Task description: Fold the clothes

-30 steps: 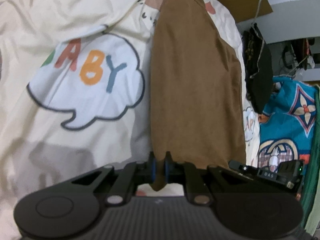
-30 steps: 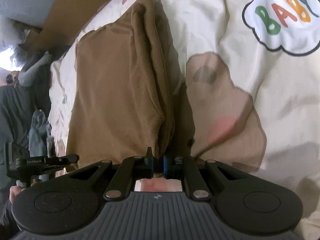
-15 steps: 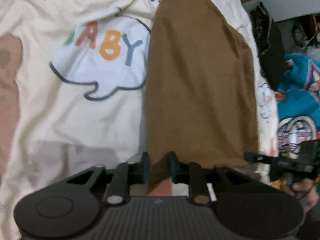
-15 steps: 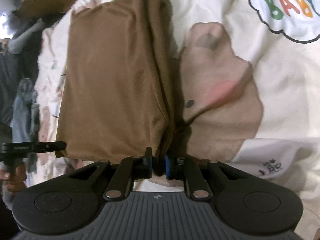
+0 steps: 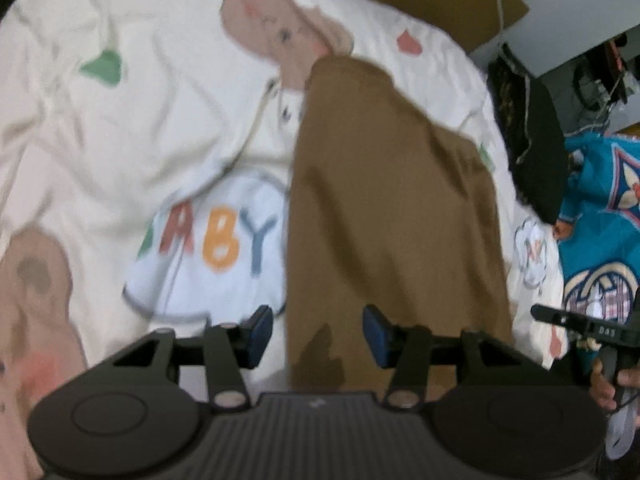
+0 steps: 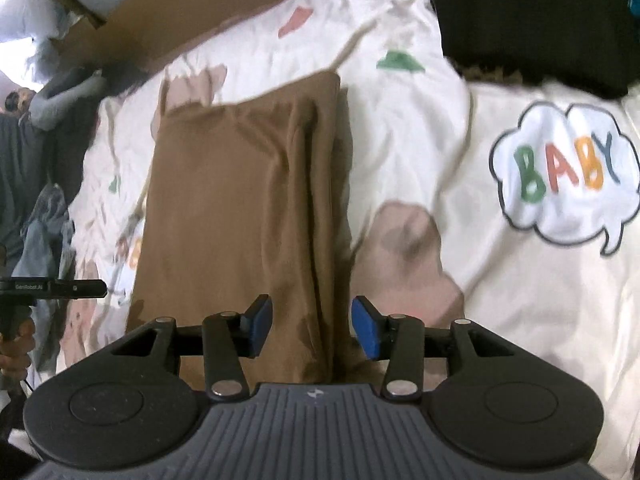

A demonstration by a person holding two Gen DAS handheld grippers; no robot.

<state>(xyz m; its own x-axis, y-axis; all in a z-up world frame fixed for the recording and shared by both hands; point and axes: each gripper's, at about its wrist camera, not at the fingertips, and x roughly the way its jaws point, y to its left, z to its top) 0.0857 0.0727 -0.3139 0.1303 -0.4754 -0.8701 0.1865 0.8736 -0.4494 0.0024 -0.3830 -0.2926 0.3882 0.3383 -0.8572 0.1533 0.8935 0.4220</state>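
A brown garment point(image 5: 392, 216) lies folded into a long strip on the cream quilt point(image 5: 120, 128) printed with "BABY". My left gripper point(image 5: 318, 334) hovers above the strip's near end; its jaws are opening, and the cloth lies below between the blue pads point(image 5: 260, 330) without touching them. In the right wrist view the same brown garment point(image 6: 240, 208) runs away from me, its doubled edge on the right. My right gripper point(image 6: 312, 328) hangs over that near edge, jaws opening, pads point(image 6: 366, 332) off the cloth. Each view catches the other gripper at its edge.
A black garment point(image 5: 536, 152) and a teal printed cloth point(image 5: 600, 216) lie to the right of the quilt. Brown cardboard point(image 6: 168, 20) borders the far side. Grey and blue clothes point(image 6: 48, 216) pile at the left, a black cloth point(image 6: 540, 12) at top right.
Both grippers were shut on the brown garment's near corners; they have let go, opened wide and lifted away. The garment now rests flat on the quilt.
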